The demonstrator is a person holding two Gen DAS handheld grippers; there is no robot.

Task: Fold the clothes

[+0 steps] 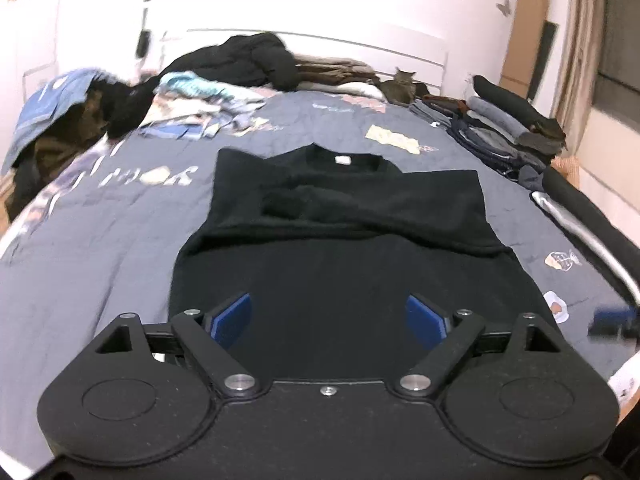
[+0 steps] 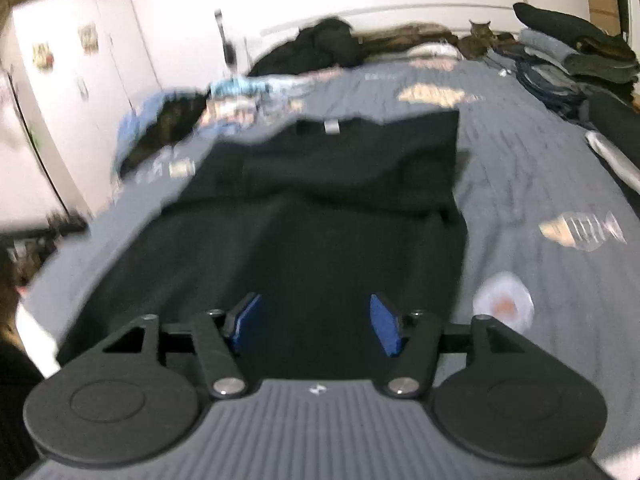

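Nearest in the left wrist view: left tongs (image 1: 328, 322), blue pads spread wide, nothing between them, hovering over the hem end of a black long-sleeved knit sweater (image 1: 340, 240). Sweater straight ahead at twelve o'clock from those tongs, flat on a grey-blue quilted bed cover with small printed patches (image 1: 120, 232), both sleeves folded across the chest, collar and white neck label at the far end. Not touched by either pad.

Nearest in the right wrist view: right tongs (image 2: 316, 326), pads apart though set narrower than the left pair, empty as well. Same sweater (image 2: 320, 216) ahead at twelve o'clock, its right edge running up toward one o'clock; view blurred.

Further off, at ten o'clock in the left view: a loose heap of unfolded clothes in blue, brown, black and pale prints (image 1: 132, 104). At two o'clock: a neat stack of folded garments in grey, denim blue and black (image 1: 504, 124) along the bed's edge. Farthest, at one o'clock by the white headboard (image 1: 360, 46): a tabby cat (image 1: 402, 86), sitting between heap and stack.
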